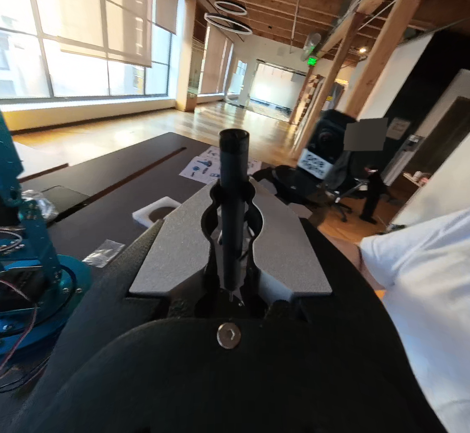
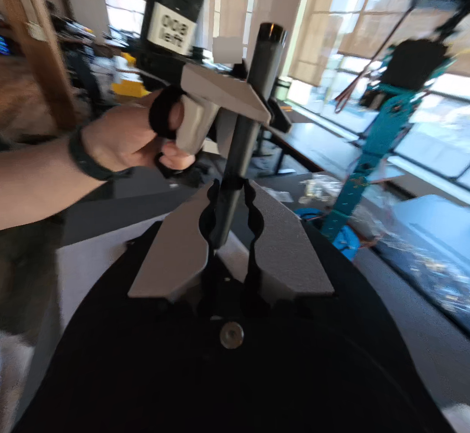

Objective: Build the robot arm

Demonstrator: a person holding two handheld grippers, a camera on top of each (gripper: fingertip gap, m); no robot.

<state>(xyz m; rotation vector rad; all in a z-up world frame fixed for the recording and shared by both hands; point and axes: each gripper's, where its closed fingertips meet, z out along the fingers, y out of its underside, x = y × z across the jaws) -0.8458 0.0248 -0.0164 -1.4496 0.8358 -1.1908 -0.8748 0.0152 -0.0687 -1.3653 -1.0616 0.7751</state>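
My left gripper [image 1: 232,189] is shut on a slim black screwdriver-like tool [image 1: 233,166] at its fingertips. The tool stands across the fingers, its open round end up and its thin metal tip [image 1: 231,296] showing low in the gap. My right gripper [image 2: 231,184] is shut on the lower part of the same tool [image 2: 264,64]. A bare hand [image 2: 132,135] holds the left gripper [image 2: 263,111] higher on the shaft. The right gripper's black camera housing [image 1: 321,146] shows at the right in the left wrist view.
A blue metal robot arm kit [image 1: 28,242] [image 2: 368,166] stands on the dark table [image 1: 101,174]. Clear bags of small parts [image 1: 104,252] [image 2: 318,188], a white foam piece [image 1: 152,210] and printed sheets [image 1: 203,166] lie there. A white sleeve [image 1: 419,280] fills the right side. The gap from one gripper's tips to the other's is roughly 6 cm.
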